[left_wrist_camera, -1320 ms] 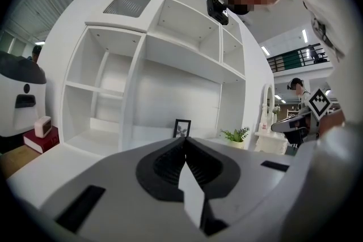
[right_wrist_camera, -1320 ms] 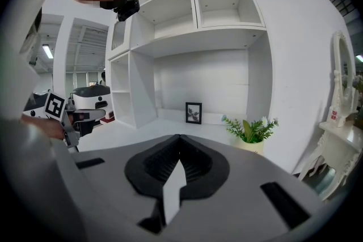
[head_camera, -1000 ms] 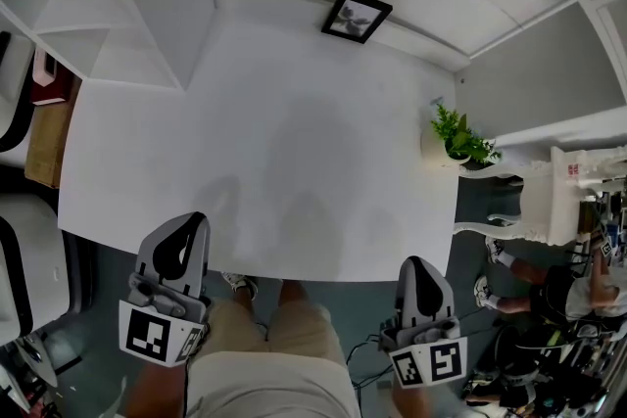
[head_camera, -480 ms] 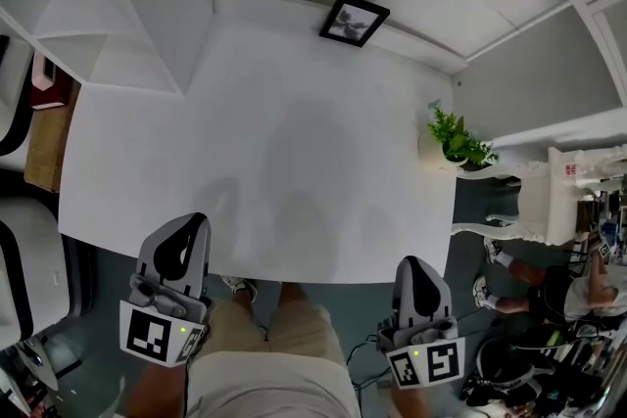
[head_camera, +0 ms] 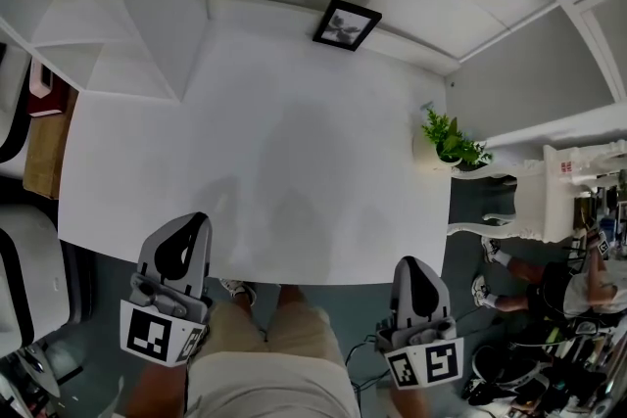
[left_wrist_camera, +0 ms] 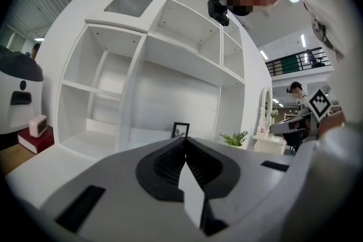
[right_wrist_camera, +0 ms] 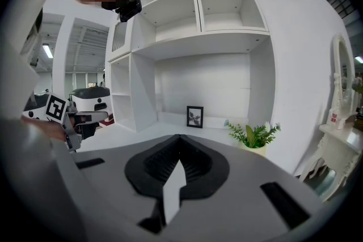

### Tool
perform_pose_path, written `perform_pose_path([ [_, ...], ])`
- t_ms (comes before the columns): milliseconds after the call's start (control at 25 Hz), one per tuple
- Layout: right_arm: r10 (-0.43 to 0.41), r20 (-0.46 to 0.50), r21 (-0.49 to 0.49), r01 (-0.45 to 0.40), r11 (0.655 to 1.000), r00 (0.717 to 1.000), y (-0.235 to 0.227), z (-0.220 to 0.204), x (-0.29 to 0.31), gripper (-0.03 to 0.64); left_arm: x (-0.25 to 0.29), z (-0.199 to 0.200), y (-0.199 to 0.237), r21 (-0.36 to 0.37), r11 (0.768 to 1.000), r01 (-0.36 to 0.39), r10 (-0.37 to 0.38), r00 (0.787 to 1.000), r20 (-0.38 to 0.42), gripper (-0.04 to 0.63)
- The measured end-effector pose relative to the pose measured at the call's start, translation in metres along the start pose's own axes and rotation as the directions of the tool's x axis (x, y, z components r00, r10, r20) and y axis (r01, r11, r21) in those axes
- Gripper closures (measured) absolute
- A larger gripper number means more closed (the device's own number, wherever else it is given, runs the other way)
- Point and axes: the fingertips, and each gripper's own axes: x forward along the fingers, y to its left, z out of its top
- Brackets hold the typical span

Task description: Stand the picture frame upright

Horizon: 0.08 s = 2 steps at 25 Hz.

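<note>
The black picture frame [head_camera: 346, 23] stands upright against the back wall at the far edge of the white table [head_camera: 265, 162]; it also shows small in the left gripper view [left_wrist_camera: 181, 130] and the right gripper view [right_wrist_camera: 195, 117]. My left gripper [head_camera: 186, 245] hangs over the near left table edge, shut and empty. My right gripper [head_camera: 415, 281] sits just off the near right edge, also shut with nothing between its jaws. Both grippers are far from the frame.
A small potted plant [head_camera: 448, 139] stands at the table's right edge. White shelving [head_camera: 118, 5] rises at the back left. A white ornate stand [head_camera: 549, 196] is right of the table. A red book [left_wrist_camera: 36, 139] lies on a low unit at left.
The head view has shifted slightly, so the frame and plant sit a little left and higher in the picture. Both grippers stay where they were, shut.
</note>
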Motion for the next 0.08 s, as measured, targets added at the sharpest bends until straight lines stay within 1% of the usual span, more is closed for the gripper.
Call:
perform_pose_path([
  [80,0.001,0.002,0.002,-0.001,1.0,1.0,0.0003,0.0013,-0.0001,0.607,0.0011,0.0016,-0.0005,0.0,1.0,0.003,-0.003,1.0,0.004,0.577],
])
